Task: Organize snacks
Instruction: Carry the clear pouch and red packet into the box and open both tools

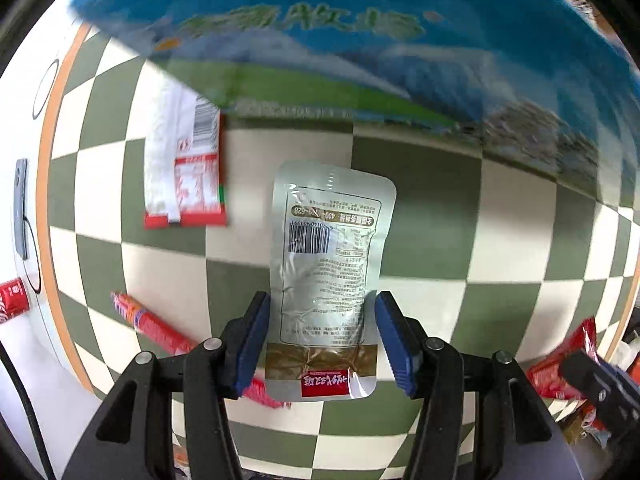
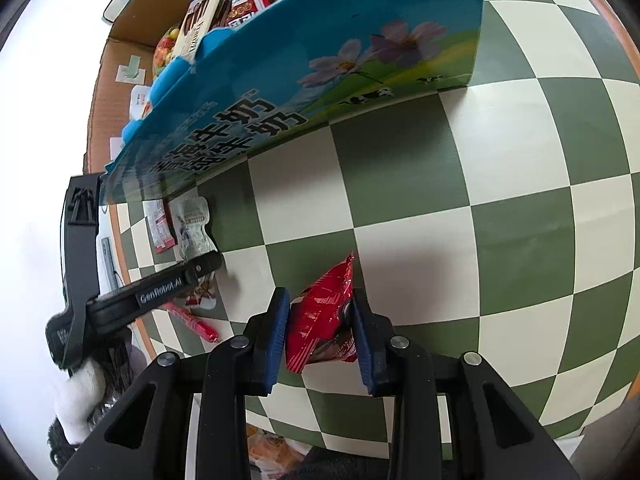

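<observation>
A silver snack pouch (image 1: pixel 326 272) lies flat on the checkered cloth (image 1: pixel 432 208), its near end between the blue pads of my left gripper (image 1: pixel 322 344), whose jaws stand open at its sides. My right gripper (image 2: pixel 320 336) is shut on a red snack packet (image 2: pixel 322 316) just above the cloth. The big blue milk carton box (image 2: pixel 304 60) holds several snacks at the back. In the right wrist view the left gripper (image 2: pixel 160 292) reaches over the silver pouch (image 2: pixel 192 224).
A red-and-white packet (image 1: pixel 188 160) lies left of the pouch, beside a red sausage stick (image 1: pixel 156 326). A red can (image 1: pixel 12 300) stands off the cloth at left. The box wall (image 1: pixel 360 40) rises just beyond the pouch. More snacks (image 2: pixel 272 452) lie below the table edge.
</observation>
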Action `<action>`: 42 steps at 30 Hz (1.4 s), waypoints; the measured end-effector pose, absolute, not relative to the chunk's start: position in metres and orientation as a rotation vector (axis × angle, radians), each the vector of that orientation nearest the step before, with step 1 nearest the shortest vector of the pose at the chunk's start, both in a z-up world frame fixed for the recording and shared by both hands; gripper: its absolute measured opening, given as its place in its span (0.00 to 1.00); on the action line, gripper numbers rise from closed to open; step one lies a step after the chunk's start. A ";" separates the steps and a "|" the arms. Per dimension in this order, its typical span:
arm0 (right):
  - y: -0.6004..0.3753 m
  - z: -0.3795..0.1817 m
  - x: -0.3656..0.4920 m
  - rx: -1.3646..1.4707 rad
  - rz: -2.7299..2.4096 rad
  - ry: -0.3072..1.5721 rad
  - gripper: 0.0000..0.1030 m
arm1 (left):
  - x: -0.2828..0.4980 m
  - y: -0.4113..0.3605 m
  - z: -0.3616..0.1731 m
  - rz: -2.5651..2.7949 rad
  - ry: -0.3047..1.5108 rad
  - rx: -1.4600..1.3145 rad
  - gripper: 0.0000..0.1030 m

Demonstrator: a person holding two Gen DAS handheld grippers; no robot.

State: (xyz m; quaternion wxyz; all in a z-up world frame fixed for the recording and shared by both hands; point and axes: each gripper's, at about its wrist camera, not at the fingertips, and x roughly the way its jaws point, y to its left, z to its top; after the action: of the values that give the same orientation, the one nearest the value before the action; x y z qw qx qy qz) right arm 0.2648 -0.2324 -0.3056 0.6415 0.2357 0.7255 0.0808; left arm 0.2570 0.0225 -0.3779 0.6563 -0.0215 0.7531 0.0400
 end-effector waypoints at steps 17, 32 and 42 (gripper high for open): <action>-0.208 -0.286 0.256 0.486 0.269 1.632 0.31 | 0.176 0.010 -0.306 -0.018 1.601 -0.116 0.50; -0.233 -0.148 0.344 0.470 0.382 1.362 0.31 | 0.338 0.008 -0.185 -0.116 1.366 -0.171 0.50; -0.231 -0.180 0.459 0.348 0.299 1.362 0.33 | 0.444 0.021 -0.231 -0.017 1.436 -0.141 0.50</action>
State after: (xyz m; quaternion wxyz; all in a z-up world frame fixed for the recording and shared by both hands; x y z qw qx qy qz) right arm 0.4595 -0.2307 -0.1803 0.7527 0.1593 0.6239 0.1371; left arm 0.4443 0.0214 -0.2313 0.7508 -0.0644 0.6574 -0.0079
